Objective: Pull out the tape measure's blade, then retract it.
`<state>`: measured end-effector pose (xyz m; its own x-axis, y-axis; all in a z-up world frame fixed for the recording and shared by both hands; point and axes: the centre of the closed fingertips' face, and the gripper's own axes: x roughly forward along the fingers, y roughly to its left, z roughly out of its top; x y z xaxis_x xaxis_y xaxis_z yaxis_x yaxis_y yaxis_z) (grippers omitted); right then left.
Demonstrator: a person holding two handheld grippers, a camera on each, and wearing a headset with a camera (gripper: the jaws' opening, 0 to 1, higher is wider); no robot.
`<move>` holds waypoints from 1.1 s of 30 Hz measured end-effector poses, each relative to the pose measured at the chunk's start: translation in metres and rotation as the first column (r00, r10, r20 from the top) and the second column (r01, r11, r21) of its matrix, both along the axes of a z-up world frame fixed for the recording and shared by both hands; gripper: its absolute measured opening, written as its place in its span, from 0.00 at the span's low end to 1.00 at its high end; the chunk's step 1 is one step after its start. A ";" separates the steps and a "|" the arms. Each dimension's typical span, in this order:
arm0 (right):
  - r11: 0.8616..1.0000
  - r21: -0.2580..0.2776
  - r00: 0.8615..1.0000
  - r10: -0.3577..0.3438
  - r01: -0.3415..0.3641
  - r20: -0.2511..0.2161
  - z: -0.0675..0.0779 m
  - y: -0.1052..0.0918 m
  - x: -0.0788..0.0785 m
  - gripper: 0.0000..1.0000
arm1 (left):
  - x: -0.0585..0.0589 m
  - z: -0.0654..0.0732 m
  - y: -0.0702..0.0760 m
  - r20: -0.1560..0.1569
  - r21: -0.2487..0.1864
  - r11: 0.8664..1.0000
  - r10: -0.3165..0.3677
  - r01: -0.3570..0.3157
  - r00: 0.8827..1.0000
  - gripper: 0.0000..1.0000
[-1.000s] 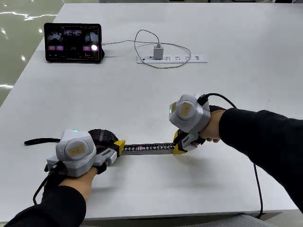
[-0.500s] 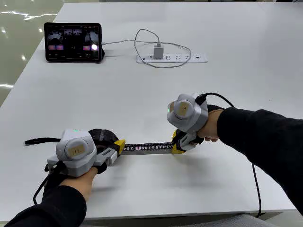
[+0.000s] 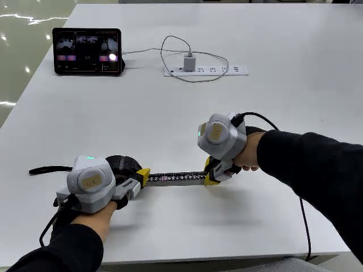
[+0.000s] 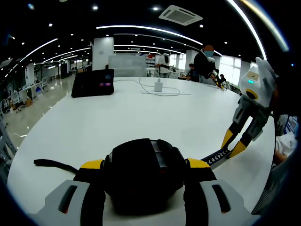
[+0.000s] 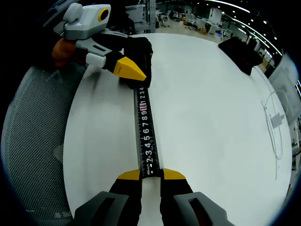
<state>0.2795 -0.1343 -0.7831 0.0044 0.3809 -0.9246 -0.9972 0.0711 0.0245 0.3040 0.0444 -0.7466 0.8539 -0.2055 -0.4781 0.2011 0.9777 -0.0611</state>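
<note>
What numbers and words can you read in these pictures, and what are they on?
"2 3 4 5 6 7 8 9", then a red-marked number too small to read, then "1 2 3 4": on the tape measure's blade, in the right gripper view.
Screen of the tablet: pictures and marks, too small to read.
Power strip: no text that can be read.

Surface (image 3: 170, 113): white, smooth, matt finish is noted. Tape measure case (image 4: 141, 181): black, matt, rubbery-looking plastic. Blade (image 5: 143, 127): dark, semi-gloss, pale numerals printed on it. Left tool (image 4: 144, 165) and right tool (image 5: 150, 174): smooth grey plastic shells, yellow jaw tips. Tablet (image 3: 88, 50) screen is recorded as glossy; floor (image 3: 17, 34) as polished, reflective.
</note>
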 end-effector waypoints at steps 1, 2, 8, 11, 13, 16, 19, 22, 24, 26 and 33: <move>1.000 0.000 1.000 -0.001 0.001 -0.001 0.000 0.000 0.000 0.10 | 0.000 0.000 0.000 0.000 0.000 1.000 0.000 0.000 1.000 0.64; 1.000 0.000 1.000 -0.002 0.002 -0.001 0.000 0.000 0.000 0.10 | 0.000 0.000 0.000 0.000 0.000 1.000 0.000 0.000 1.000 0.64; 1.000 -0.003 1.000 -0.007 0.007 -0.004 0.000 0.002 0.000 0.10 | 0.001 0.000 0.000 -0.001 -0.003 1.000 0.001 -0.001 1.000 0.64; 1.000 -0.003 1.000 -0.013 0.013 -0.003 0.000 0.003 0.000 0.10 | 0.000 0.000 0.000 0.000 -0.003 1.000 0.001 -0.001 1.000 0.64; 1.000 -0.003 1.000 -0.018 0.018 -0.003 0.000 0.003 0.000 0.10 | 0.000 0.000 0.000 0.000 -0.003 1.000 0.001 -0.001 1.000 0.64; 1.000 -0.007 1.000 -0.019 0.019 -0.004 0.000 0.004 0.000 0.10 | 0.000 0.000 0.000 -0.002 -0.004 1.000 0.001 -0.001 1.000 0.64; 1.000 -0.014 1.000 -0.014 0.014 -0.003 0.000 0.005 0.000 0.10 | 0.000 0.000 0.000 -0.003 -0.004 1.000 0.000 0.000 1.000 0.64; 1.000 -0.018 1.000 -0.015 0.015 -0.003 0.000 0.005 0.000 0.10 | 0.000 0.000 0.000 -0.003 -0.004 1.000 0.000 0.000 1.000 0.64; 1.000 -0.018 1.000 -0.019 0.019 -0.003 0.000 0.006 0.000 0.10 | 0.000 0.000 0.000 -0.003 -0.005 1.000 0.000 0.000 1.000 0.64; 1.000 -0.015 1.000 -0.020 0.020 -0.003 0.000 0.006 0.000 0.10 | 0.000 -0.001 0.000 -0.003 -0.005 1.000 -0.001 0.001 1.000 0.64; 1.000 -0.014 1.000 -0.022 0.022 0.001 0.000 0.008 0.000 0.10 | 0.000 -0.001 -0.001 -0.006 -0.006 1.000 -0.002 0.002 1.000 0.64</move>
<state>0.2793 -0.1258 -0.7833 0.0131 0.3677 -0.9298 -0.9954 0.0932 0.0229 0.3037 0.0436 -0.7472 0.8507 -0.2095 -0.4821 0.2022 0.9770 -0.0678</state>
